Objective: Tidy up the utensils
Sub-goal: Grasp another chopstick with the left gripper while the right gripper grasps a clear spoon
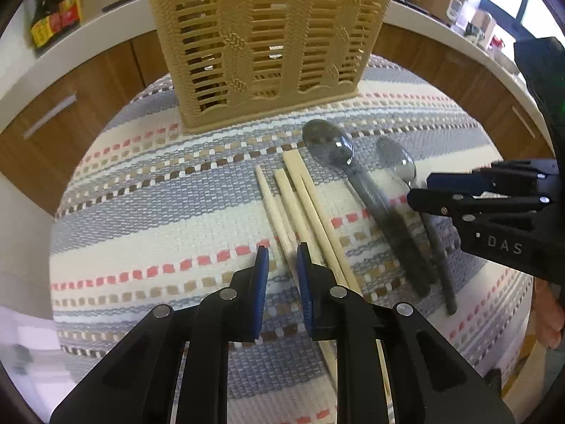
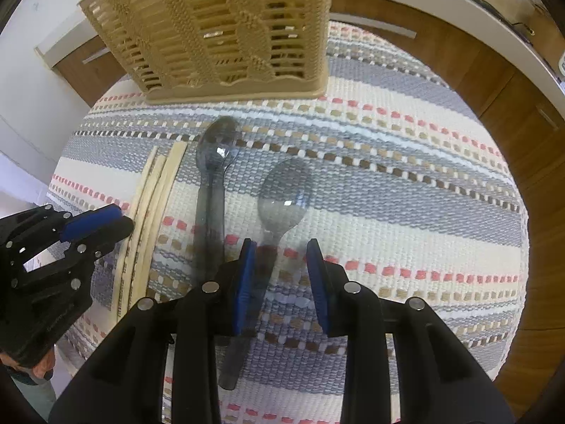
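Observation:
A tan slotted utensil basket (image 1: 268, 39) stands at the far side of a striped woven mat (image 1: 148, 190); it also shows in the right wrist view (image 2: 219, 28). Several pale chopsticks (image 1: 300, 208) lie side by side on the mat, and also show in the right wrist view (image 2: 155, 205). Two smoky plastic spoons lie to their right: a larger spoon (image 1: 367, 198) (image 2: 212, 190) and a smaller spoon (image 1: 402, 169) (image 2: 279, 205). My left gripper (image 1: 280, 261) is open, low over the chopsticks' near ends. My right gripper (image 2: 279, 254) is open, straddling the smaller spoon's handle.
Wooden cabinets with a white countertop (image 1: 88, 28) curve around behind the mat. Bottles (image 1: 56, 3) stand at the far left of the counter, and small items (image 1: 473, 24) at the far right. The mat to the left of the chopsticks is bare.

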`<state>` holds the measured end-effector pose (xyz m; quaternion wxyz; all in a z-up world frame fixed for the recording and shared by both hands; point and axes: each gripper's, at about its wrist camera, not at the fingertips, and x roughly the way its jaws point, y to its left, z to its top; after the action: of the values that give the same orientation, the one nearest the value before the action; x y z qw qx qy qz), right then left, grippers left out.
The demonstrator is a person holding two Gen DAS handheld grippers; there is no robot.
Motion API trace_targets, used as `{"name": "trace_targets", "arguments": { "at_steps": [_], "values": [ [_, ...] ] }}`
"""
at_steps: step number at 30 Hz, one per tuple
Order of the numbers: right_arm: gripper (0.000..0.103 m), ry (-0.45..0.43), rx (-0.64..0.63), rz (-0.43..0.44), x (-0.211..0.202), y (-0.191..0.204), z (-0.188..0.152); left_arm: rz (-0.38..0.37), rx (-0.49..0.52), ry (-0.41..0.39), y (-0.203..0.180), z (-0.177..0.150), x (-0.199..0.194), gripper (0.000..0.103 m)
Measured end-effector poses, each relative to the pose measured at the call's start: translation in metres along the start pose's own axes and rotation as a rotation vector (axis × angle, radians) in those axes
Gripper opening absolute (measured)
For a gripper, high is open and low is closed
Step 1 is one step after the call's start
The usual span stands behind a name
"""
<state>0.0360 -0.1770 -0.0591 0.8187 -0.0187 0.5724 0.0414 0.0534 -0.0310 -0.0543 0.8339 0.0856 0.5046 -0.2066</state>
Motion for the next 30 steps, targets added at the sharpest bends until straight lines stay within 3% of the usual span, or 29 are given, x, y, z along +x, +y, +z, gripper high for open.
{"name": "trace_targets", "arguments": {
  "at_steps": [8,12,13,14,17,21,27,30],
  "values": [
    [0.028,0.057,0.032,0.039,0.001,-0.006,0.005,0.018,0.008,0.036,0.0,0.016,0.008,0.019],
    [0.027,0.07,0.01,0.018,0.003,-0.004,0.009,0.039,0.025,0.062,-0.005,0.026,0.012,0.019],
    [0.024,0.072,-0.002,0.004,0.004,-0.003,0.013,0.044,0.03,0.065,-0.006,0.027,0.014,0.019],
    [0.013,0.074,-0.02,-0.009,0.005,0.0,0.013,0.051,0.038,0.07,-0.008,0.029,0.015,0.018],
    [0.012,0.07,-0.067,-0.016,0.004,0.01,0.012,0.079,0.059,0.074,-0.015,0.031,0.017,0.015],
    [0.011,0.055,-0.066,0.006,0.003,0.012,0.01,0.11,0.072,0.055,-0.024,0.03,0.017,0.004],
    [0.01,-0.003,-0.086,0.04,-0.012,0.014,0.002,0.076,0.031,-0.018,-0.026,0.026,0.005,0.004],
    [0.01,-0.074,-0.138,-0.01,-0.035,0.012,-0.01,0.056,0.017,-0.082,-0.022,0.022,-0.013,0.004]
  ]
}}
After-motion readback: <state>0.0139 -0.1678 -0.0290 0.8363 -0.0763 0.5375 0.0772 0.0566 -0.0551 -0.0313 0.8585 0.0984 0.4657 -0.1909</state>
